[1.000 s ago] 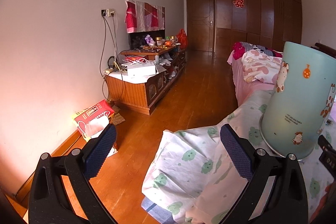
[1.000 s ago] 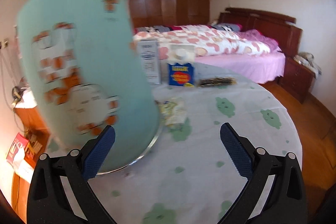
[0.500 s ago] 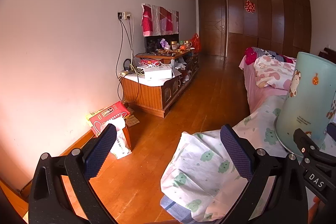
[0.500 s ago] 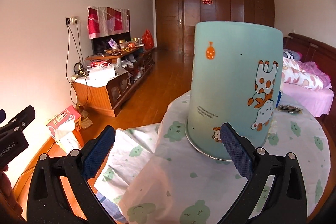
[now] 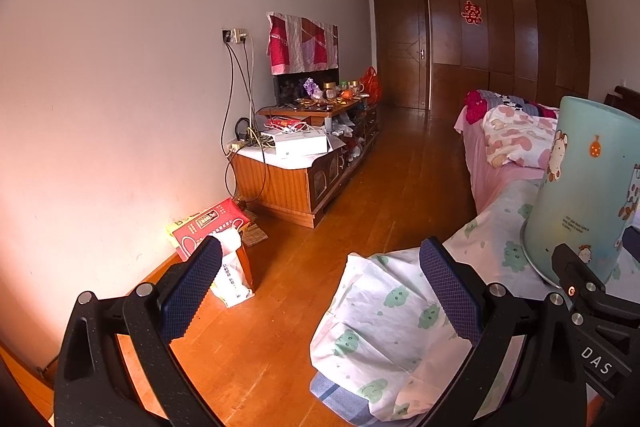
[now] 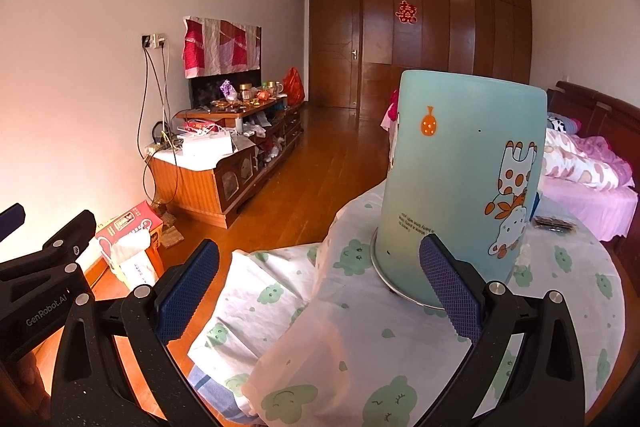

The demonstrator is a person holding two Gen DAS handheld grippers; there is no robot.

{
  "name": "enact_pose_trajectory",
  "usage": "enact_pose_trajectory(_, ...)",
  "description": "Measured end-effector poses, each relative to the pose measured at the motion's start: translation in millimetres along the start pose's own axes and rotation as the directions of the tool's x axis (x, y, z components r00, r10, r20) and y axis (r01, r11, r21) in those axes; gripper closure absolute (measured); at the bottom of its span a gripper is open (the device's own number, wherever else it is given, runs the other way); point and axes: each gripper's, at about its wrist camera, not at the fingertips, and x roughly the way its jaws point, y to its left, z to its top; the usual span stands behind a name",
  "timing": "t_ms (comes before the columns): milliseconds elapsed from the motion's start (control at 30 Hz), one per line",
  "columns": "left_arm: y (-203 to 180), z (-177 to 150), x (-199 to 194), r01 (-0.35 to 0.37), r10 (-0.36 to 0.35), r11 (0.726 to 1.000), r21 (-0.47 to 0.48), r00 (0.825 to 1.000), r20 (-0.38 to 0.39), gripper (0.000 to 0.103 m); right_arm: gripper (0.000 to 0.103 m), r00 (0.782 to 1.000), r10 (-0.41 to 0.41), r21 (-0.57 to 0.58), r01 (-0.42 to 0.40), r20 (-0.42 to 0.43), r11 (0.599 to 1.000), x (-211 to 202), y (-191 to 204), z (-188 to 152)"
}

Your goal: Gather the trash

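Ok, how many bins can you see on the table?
1. The light blue bin stands upside down, rim down, on the clothed table, just ahead of the right tool. Anything behind it is hidden.

Left wrist view: I look from beside the bench (image 5: pixel 400 311) toward the floor and far door.
Right wrist view: I face the upturned bin (image 6: pixel 460 183) closely.
Shared: bin, cabinet (image 6: pixel 208 179), door.

Both grippers, left gripper (image 5: pixel 320 283) and right gripper (image 6: pixel 320 283): speckled black frames, silver screws, blue cross-hatched pads (image 5: pixel 192 291); white "GenRobot.AI" and "DAS" lettering.
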Motion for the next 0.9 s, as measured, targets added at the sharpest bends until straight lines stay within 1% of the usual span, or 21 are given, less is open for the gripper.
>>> enact_pose_trajectory(67,0.8,-0.4,-1.2,0.013,-0.013,1.0,0.007,1.0,0.012,0.006,0.005,1.0,-0.001,0.01,0.001,0.001,1.0,1.2,-3.0,-1.9)
enact_pose_trajectory(167,-4.4,-2.2,-3.1,-0.002,0.0,0.999,0.047,0.999,0.039,0.007,0.005,1.0,0.004,0.027,-0.004,-0.01,1.0,4.4,-6.9,-4.2)
enact_pose_trajectory(267,-4.0,-3.6,2.5,0.015,-0.015,0.999,0.037,1.0,0.005,0.007,0.005,1.0,0.004,0.034,-0.003,-0.022,0.999,6.9,-9.0,-4.9)
enact_pose_trajectory(367,-3.4,-4.5,4.0,0.02,-0.02,0.999,0.028,1.0,-0.006,0.007,0.005,1.0,0.001,0.043,0.0,-0.031,0.999,5.4,-11.5,-3.5)
enact_pose_trajectory(500,0.0,-0.8,-0.2,0.023,-0.023,1.0,-0.002,1.0,0.0,0.006,0.005,1.0,-0.003,0.055,0.004,-0.019,0.998,1.9,-15.7,-5.0)
enact_pose_trajectory(600,1.7,1.5,-3.3,0.013,-0.013,1.0,-0.009,1.0,0.01,0.006,0.005,1.0,-0.003,0.054,0.004,-0.015,0.999,1.7,-16.4,-8.3)
enact_pose_trajectory(900,4.1,2.7,-4.3,0.015,-0.015,1.0,-0.023,1.0,0.007,0.006,0.005,1.0,-0.004,0.053,0.005,-0.015,0.999,-0.1,-15.4,-8.2)
